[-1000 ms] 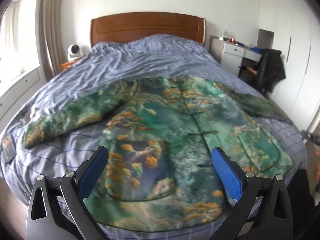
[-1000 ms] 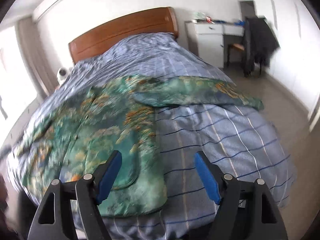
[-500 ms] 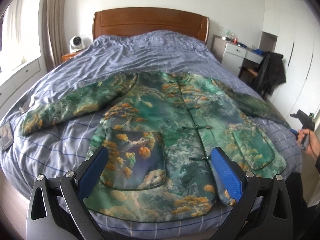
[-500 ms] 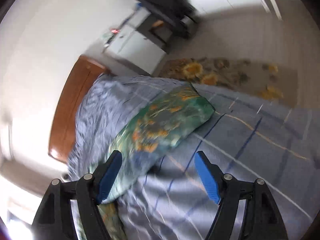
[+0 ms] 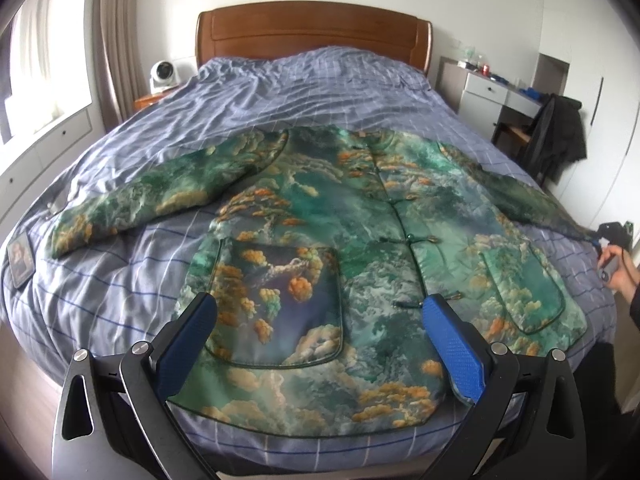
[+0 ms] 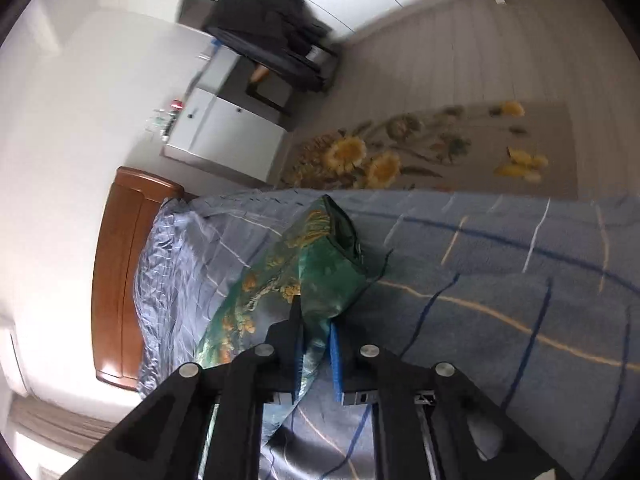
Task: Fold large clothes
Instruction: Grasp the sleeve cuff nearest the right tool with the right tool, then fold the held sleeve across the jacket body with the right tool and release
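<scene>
right gripper (image 6: 316,344) clamps the jacket (image 5: 340,248) sleeve cuff (image 6: 320,264), frame centre, to fold it inward; left gripper (image 5: 320,340) hovers spread wide, empty.

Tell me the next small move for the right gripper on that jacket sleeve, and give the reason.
Probably lift the sleeve cuff a little and carry it inward across the jacket front. The right gripper is shut on the cuff at the bed's edge, the jacket lies flat and buttoned on the bedspread, and the left gripper hangs open over the hem, holding nothing.
</scene>
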`<state>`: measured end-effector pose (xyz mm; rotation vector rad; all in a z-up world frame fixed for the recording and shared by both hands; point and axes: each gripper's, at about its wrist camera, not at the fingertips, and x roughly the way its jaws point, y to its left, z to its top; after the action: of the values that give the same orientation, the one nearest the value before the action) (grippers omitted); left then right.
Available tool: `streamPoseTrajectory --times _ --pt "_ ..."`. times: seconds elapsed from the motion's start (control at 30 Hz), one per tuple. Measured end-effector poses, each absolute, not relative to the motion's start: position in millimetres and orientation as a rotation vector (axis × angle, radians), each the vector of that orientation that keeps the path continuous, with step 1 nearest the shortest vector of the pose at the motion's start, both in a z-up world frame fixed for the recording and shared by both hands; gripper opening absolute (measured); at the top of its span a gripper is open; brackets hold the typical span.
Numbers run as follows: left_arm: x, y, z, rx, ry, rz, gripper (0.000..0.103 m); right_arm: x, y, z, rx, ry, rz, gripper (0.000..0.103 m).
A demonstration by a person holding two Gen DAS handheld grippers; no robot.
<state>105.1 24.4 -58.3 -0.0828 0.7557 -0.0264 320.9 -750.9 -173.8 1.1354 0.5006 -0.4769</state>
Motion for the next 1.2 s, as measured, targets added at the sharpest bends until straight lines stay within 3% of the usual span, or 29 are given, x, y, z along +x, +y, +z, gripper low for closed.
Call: streamPoseTrajectory --times 0.27,0.4,0.57,0.83,0.9,0.97,1.0,1.03,1.2 --pt "113 23 -72 -0.111 0.791 -0.029 0.102 325 -614 -29 0.427 0.421 -0.188 0.009" --pt "111 23 -73 -0.133 0.79 -0.032 0.102 328 -522 7 0.217 0.424 -0.003 0.008" --pt "106 30 -75 -0.129 0.793 -0.015 0.102 337 -410 -10 0.032 0.515 0.197 0.008" --pt "111 33 -86 -0.132 0.824 -0.016 0.102 325 -299 -105 -0.222 0.695 0.323 0.01" --pt "116 28 -89 -0.122 0.835 -0.034 0.102 321 -286 -123 -0.261 0.748 0.334 0.014" --pt "125 19 -92 -0.121 0.861 -0.078 0.102 313 -282 -135 -0.283 0.801 0.352 0.032" --pt "131 15 -93 -0.127 0.875 -0.111 0.102 308 -283 -135 -0.269 0.812 0.375 0.05" --pt "139 9 -93 -0.14 0.893 -0.154 0.102 300 -285 -134 -0.254 0.811 0.393 0.06" --pt "195 -32 -96 -0.285 1.008 -0.483 0.102 255 -300 -116 -0.209 0.782 0.422 0.061"
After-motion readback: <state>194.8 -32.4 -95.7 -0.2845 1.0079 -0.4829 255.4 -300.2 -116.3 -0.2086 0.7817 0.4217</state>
